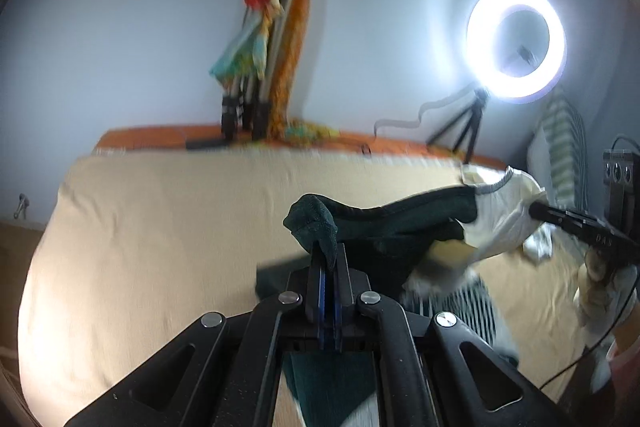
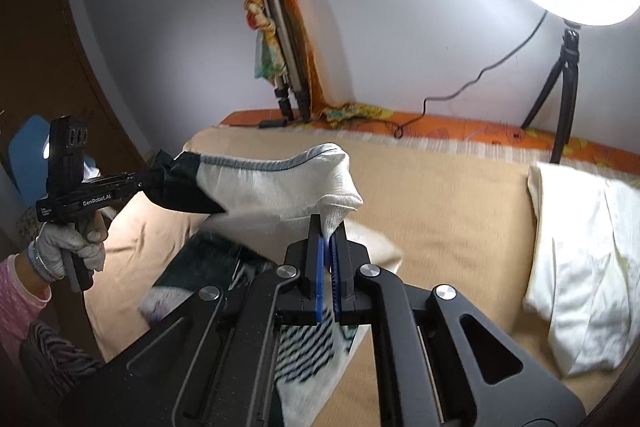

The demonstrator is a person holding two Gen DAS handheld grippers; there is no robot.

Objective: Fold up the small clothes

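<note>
**Garment held aloft by two corners, ready for a fold**

Garment, a small piece in dark green and white, hung stretched in the air above the beige bed cover, one end pinched by each tool. The left gripper had its jaws clamped together on the dark green end; the right gripper was clamped on the white end. The step in hand looked like carrying the piece taut before laying it down. To do it well, both ends should probably stay level and evenly tensioned, so the cloth lands flat without a twist, clear of the striped cloth lying beneath.

The left wrist view showed the green end bunched over its jaws and the right tool reaching in from the side, but little of the bed's right part. The right wrist view alone showed the person's gloved left hand on its handle, a pink sleeve, and a pile of cream cloth on the bed's right side. Both showed the ring light.
</note>
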